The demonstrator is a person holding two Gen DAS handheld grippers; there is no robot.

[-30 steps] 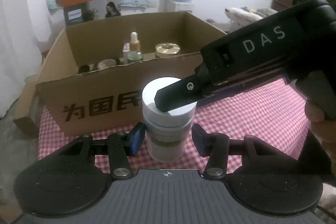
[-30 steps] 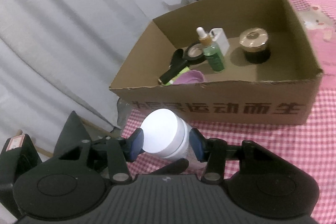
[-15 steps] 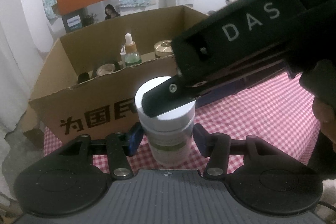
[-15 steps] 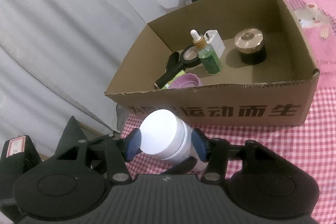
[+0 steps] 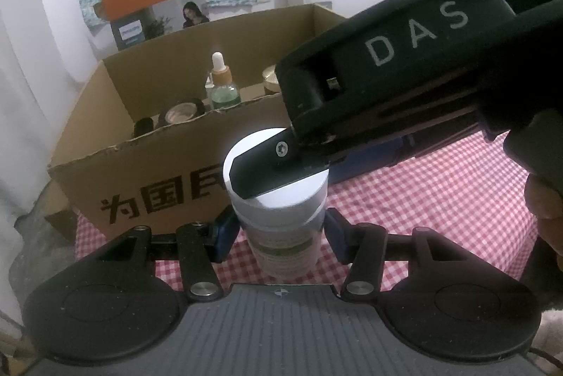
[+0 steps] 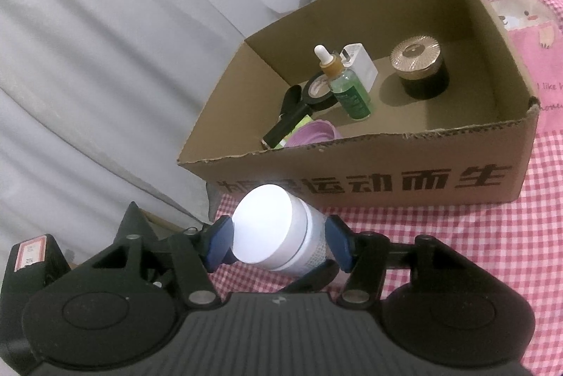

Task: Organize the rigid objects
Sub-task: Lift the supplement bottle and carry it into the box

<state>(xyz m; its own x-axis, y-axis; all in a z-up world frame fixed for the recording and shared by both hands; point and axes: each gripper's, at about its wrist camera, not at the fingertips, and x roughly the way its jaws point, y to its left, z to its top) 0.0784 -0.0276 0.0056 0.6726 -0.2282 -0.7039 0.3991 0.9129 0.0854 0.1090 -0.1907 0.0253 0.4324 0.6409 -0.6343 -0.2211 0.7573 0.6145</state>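
The white-capped jar [image 6: 278, 237] is gripped at its cap by the right gripper [image 6: 279, 247], fingers pressed on both sides. The left gripper [image 5: 278, 233] fingers flank its body narrowly; contact is unclear. At twelve o'clock stands the cardboard box [image 6: 404, 179].

Jar: white-lidded plastic jar [image 5: 281, 217], pale body with a green-and-white label; upright in the left wrist view, tilted in the right wrist view [image 6: 278, 235]; above the red-checked cloth, in front of the box.
Box: open cardboard box [image 6: 387, 179], black Chinese print on its front wall.
In box: green dropper bottle [image 6: 348, 87] upright; gold-lidded dark jar [image 6: 420, 68]; white block [image 6: 362, 66]; black tape roll [image 6: 316, 91]; purple lid [image 6: 313, 135].
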